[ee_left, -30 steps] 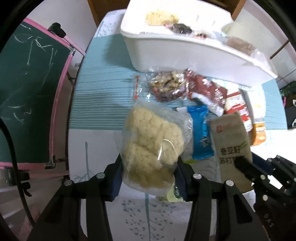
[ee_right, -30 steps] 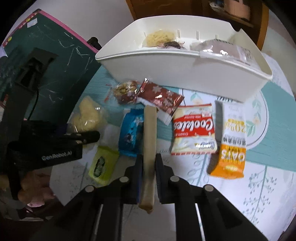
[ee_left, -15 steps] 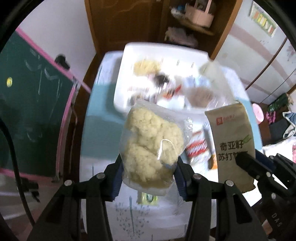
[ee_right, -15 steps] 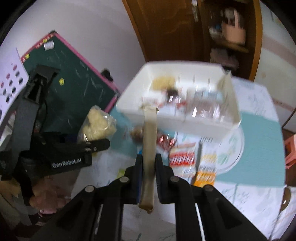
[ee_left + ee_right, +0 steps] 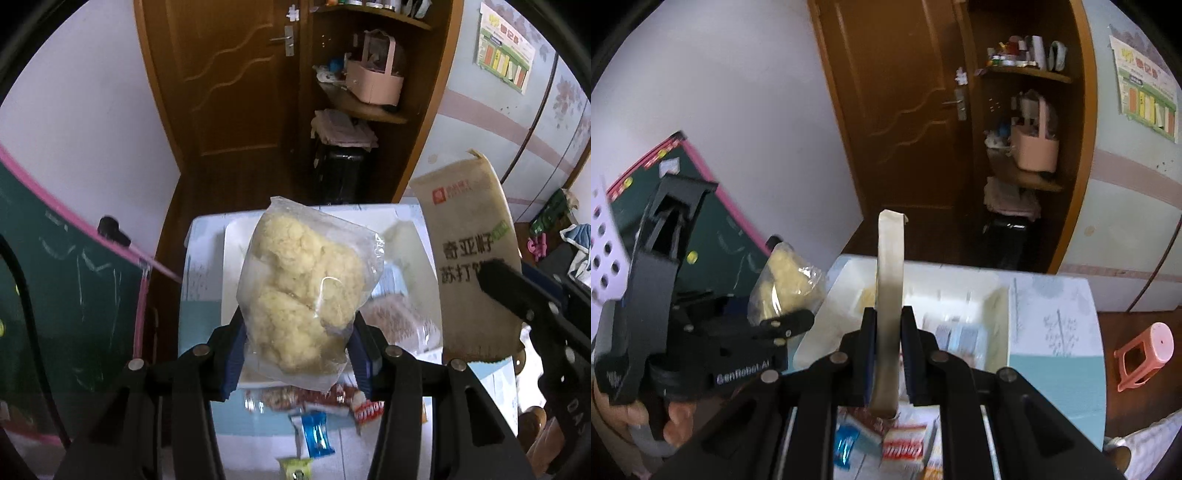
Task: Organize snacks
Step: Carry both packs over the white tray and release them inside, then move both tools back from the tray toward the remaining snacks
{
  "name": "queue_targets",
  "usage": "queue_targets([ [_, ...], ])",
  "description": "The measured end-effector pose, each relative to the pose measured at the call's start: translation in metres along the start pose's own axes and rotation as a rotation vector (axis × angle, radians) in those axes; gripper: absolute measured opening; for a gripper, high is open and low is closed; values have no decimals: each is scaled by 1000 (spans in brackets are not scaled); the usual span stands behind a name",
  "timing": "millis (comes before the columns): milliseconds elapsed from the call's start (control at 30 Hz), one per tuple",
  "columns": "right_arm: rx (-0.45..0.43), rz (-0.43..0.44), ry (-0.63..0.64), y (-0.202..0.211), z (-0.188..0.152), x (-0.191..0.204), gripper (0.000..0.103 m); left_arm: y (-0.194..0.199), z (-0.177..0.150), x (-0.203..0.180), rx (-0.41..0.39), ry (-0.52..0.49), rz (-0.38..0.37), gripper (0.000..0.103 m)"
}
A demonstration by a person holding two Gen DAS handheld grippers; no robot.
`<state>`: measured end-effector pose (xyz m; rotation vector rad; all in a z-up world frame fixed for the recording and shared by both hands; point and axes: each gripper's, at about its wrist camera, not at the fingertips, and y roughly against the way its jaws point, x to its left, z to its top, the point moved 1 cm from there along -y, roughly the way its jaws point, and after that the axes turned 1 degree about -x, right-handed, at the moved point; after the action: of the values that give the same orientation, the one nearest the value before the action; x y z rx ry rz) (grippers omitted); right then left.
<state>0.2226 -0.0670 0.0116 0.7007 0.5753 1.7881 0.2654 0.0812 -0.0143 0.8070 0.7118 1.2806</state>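
Both tongs loaded, raised above the white bin

Left tongs [image 5: 297, 354] are clamped on a clear bag of pale puffed snack [image 5: 303, 291]; right tongs [image 5: 888, 354] are clamped on a tan cracker packet [image 5: 889, 295], long axis upright. The white bin [image 5: 993, 332] lies ahead and below both, seemingly nearer the right tongs; loose packets [image 5: 314, 432] rest on the surface beneath
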Motion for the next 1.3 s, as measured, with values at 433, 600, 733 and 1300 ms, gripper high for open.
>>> queue_targets([
  [433,110,-42,-52,-76,22,-26,15,-54,32,-12,18,-52,40,79],
  [600,124,-92,-79,-77,11,-35,41,-62,27,-4,37,-15,42,86],
  [733,124,-108,-84,-73,3,-41,45,-64,19,2,54,9,43,86],
  [1300,144,-115,-107,-34,-26,-48,45,-31,-15,-9,37,46,86,86],
])
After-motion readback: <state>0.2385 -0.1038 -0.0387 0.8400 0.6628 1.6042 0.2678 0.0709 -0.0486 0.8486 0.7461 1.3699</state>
